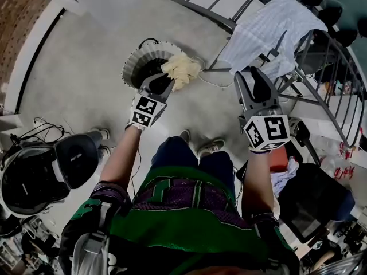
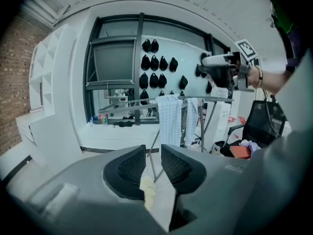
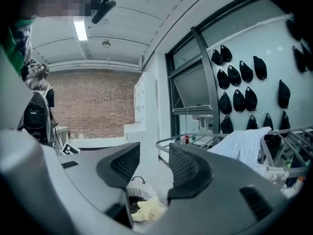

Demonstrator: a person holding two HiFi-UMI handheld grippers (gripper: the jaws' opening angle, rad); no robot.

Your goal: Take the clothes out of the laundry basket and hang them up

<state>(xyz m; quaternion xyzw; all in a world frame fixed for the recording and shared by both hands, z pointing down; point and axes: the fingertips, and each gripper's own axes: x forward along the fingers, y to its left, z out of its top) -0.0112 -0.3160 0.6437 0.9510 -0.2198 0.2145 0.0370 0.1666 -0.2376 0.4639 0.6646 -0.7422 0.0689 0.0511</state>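
Head view: the laundry basket (image 1: 133, 62) stands on the grey floor (image 1: 80, 79), just beside the foot of the drying rack (image 1: 198, 9). A yellow cloth (image 1: 182, 69) lies over the basket's rim on the side toward the rack. The left gripper (image 1: 160, 83) has its tips over the basket's near rim, just beside that cloth; this view does not show whether they touch. The right gripper (image 1: 250, 78) is held apart from the basket, in front of the rack, its jaws spread with nothing in them. A white checked shirt (image 1: 269, 30) is draped across the rack's rails. A black office chair (image 1: 69, 159) stands near the floor's left edge.

Left gripper view: the left gripper (image 2: 152, 151) has its jaws a narrow way apart, and the pads press on nothing. Floor and a rack leg show through the gap. A scrap of the yellow cloth (image 2: 147, 190) sits low in the gap against one jaw's lower edge; I cannot tell whether it touches. Beyond, the checked shirt (image 2: 170, 119) hangs from the drying rack (image 2: 137, 106).

Right gripper view: the right gripper (image 3: 154, 153) has its jaws moderately wide and empty. Low in the gap are the laundry basket (image 3: 135, 187) and the yellow cloth (image 3: 149, 210) on its rim. The checked shirt (image 3: 244, 143) lies over the rack at the right, and a brick wall (image 3: 93, 104) stands far behind.
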